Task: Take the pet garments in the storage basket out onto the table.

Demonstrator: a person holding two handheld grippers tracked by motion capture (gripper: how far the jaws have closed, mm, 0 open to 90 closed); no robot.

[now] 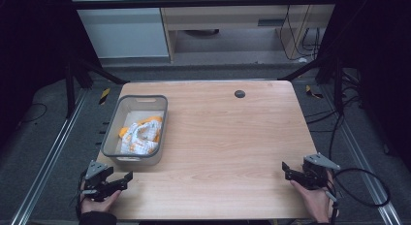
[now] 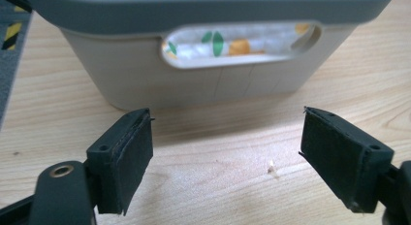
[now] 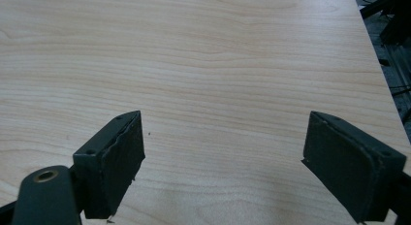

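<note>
A grey plastic bin stands on the left side of the wooden table. Inside it lies a crumpled white cloth with orange and green print. My left gripper rests open at the table's front left corner, just in front of the bin. In the left gripper view the bin's near wall is close ahead, and the cloth shows through its handle slot. My left gripper holds nothing. My right gripper is open at the front right edge, and in its own view my right gripper stands over bare wood.
A small dark round cap sits in the tabletop near the far edge. Metal frame rails and cables run beside the table on the floor. A tiny light crumb lies on the wood between the left jaws.
</note>
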